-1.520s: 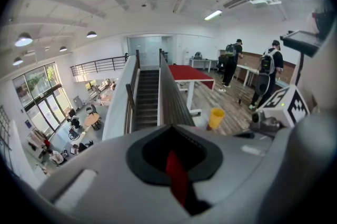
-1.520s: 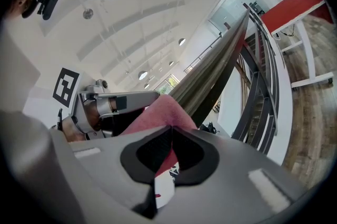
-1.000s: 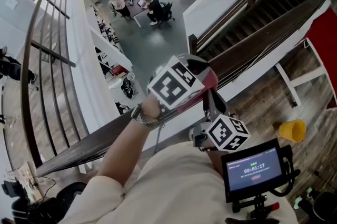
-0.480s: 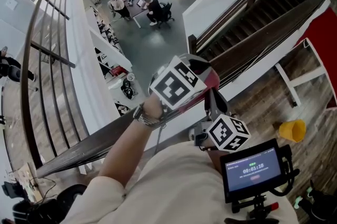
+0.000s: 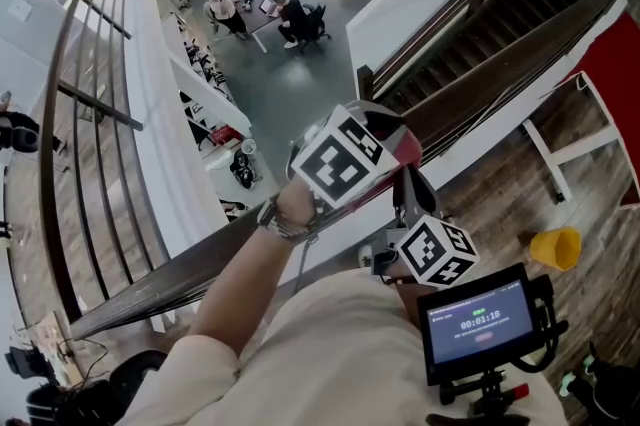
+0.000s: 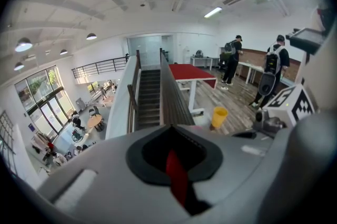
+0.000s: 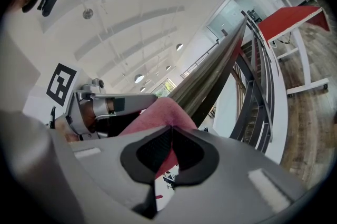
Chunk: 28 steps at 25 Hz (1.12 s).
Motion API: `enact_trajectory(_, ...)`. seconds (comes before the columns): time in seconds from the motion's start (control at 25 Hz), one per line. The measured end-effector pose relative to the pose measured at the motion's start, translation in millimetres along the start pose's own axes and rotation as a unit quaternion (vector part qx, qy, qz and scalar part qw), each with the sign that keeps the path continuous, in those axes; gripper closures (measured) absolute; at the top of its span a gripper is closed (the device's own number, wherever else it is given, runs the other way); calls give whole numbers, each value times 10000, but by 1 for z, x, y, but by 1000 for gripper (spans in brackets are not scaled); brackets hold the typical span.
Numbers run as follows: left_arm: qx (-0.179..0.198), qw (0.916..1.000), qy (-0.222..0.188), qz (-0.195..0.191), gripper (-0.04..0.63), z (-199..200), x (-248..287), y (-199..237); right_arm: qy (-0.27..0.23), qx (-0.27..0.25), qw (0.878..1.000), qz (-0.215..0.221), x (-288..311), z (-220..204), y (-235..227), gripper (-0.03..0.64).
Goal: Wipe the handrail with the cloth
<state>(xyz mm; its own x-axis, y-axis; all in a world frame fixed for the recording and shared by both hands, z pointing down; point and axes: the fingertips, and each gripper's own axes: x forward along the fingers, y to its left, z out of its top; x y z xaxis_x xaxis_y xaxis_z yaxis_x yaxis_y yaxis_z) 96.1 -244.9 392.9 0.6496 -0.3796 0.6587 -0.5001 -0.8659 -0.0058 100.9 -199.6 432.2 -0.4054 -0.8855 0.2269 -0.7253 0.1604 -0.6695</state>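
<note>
— Where do we have the cloth?
— We have the cloth (image 5: 405,151) lying on the handrail (image 5: 500,69), just toward one o'clock from the middle of the head view. The rail crosses that view from eight o'clock up to two o'clock.
— And our two tools?
— We have both on the cloth. Our left gripper (image 6: 169,127) has its jaws pressed together on a red strip of it, and past them we see the rail running off toward twelve o'clock. Our right gripper (image 7: 171,128) has its jaws clamped on the pink fold, with the rail rising toward one o'clock beyond.
— How do we hold them to each other?
— In the head view our left one's marker cube (image 5: 340,162) sits over the rail. Our right one comes up from five o'clock, just beside it.
— What else do we see?
— A yellow cup (image 5: 555,247) on the floor (image 5: 500,199) at four o'clock, and a small screen (image 5: 480,319) at five o'clock.
</note>
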Motion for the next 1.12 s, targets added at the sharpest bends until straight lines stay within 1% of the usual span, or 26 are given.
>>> enact_trajectory(0.44,-66,9999,-40,-74,592,13,10,0,-152,154,9998,-17,1,12,-9,618)
enact_trajectory(0.68,-64,9999,-42,-95,592,13,10,3,-110,225,9997,-4,4,12,-8,618)
enact_trajectory(0.96,10,10000,-54,-25,594,16,10,3,-213,252,9994,-58,4,15,-8,618)
enact_trajectory(1.12,67,9999,-75,7,597,27,26,3,-316,250,9991,-129,6,28,-22,618)
